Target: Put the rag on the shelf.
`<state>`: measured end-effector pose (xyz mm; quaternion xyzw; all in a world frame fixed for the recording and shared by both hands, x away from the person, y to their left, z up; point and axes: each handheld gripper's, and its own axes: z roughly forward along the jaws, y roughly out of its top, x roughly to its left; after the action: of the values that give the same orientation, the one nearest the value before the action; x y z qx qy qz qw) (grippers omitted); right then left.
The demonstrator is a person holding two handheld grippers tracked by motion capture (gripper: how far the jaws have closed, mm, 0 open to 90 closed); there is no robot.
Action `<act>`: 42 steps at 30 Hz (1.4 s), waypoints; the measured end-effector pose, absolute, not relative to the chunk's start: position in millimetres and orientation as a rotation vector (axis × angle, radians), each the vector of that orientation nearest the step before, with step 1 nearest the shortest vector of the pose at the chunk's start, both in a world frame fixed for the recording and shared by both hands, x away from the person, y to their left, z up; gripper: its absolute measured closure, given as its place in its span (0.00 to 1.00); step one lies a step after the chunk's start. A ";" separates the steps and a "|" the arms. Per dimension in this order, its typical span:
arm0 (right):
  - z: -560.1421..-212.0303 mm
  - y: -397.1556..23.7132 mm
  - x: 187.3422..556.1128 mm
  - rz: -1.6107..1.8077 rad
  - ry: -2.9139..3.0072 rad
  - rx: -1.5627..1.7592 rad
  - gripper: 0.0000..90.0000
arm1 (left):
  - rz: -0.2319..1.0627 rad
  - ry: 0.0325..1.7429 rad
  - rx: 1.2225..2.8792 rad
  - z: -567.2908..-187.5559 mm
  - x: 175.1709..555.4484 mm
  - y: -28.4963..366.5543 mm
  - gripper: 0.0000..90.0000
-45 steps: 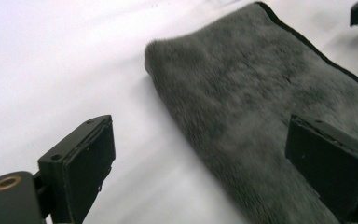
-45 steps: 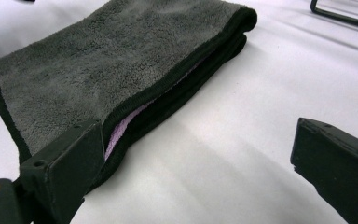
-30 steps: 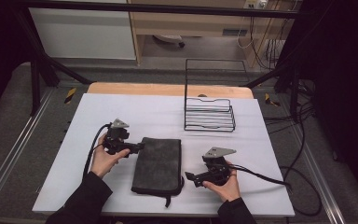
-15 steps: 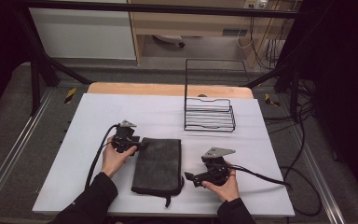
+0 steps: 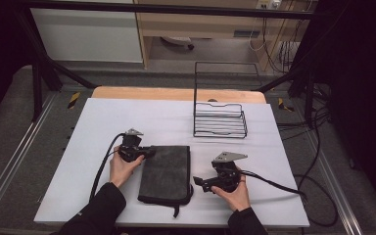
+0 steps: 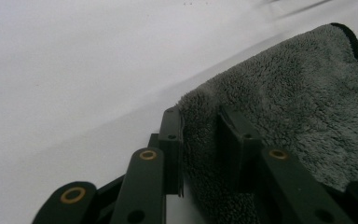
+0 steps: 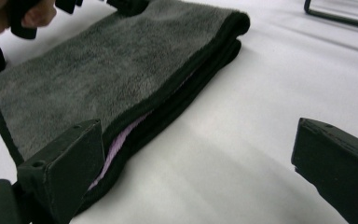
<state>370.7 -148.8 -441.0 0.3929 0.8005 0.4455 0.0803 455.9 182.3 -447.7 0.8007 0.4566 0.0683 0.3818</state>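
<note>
From the high view, the folded grey towel point(image 5: 166, 174) lay near-centre on the worktop point(image 5: 127, 117), the left gripper point(image 5: 144, 152) at its far-left corner. In the left gripper view, the fingers point(image 6: 170, 140) had just been closing and pinched that corner, likely to lift it. In the right gripper view, the right gripper point(image 7: 191, 168) waited released beside the towel's right edge.

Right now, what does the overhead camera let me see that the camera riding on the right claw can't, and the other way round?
The high view alone takes in the wire rack at the far side, the table edge to edge, and both forearms. The right gripper view alone catches a purple layer peeking from inside the fold, close between its wide-open jaws. Both share the folded grey towel and the left claw at its far corner, jaws just closing on the cloth.
</note>
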 end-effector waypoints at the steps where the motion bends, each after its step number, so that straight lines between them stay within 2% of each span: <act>1: -440.0 -148.2 371.7 1.337 2.385 1.186 0.03 | 0.181 1.168 2.043 -447.7 455.3 181.5 0.79; 9: -428.4 -134.4 394.0 1.351 2.316 1.209 0.01 | 0.217 1.160 2.064 -446.8 452.9 178.2 0.80; 15: -429.1 -112.9 421.1 1.354 2.302 1.253 0.10 | 0.221 1.152 2.065 -447.1 452.7 178.2 0.80; 25: -451.4 -97.2 455.4 1.269 2.307 1.315 0.38 | 0.231 1.138 2.065 -447.8 452.1 178.1 0.79; 27: -454.5 -96.4 457.6 1.243 2.318 1.329 0.41 | 0.231 1.135 2.066 -447.8 452.0 178.0 0.79; 33: -456.0 -94.8 453.9 1.270 2.365 1.337 0.62 | 0.237 1.130 2.067 -447.9 451.7 177.9 0.79; 42: -454.3 -95.0 455.0 1.290 2.400 1.451 0.71 | 0.223 1.134 2.059 -448.4 452.4 179.2 0.79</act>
<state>455.0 -95.0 -454.3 0.4700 0.7771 0.4177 0.0273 452.4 179.2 -448.4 0.8064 0.4442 0.0873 0.3805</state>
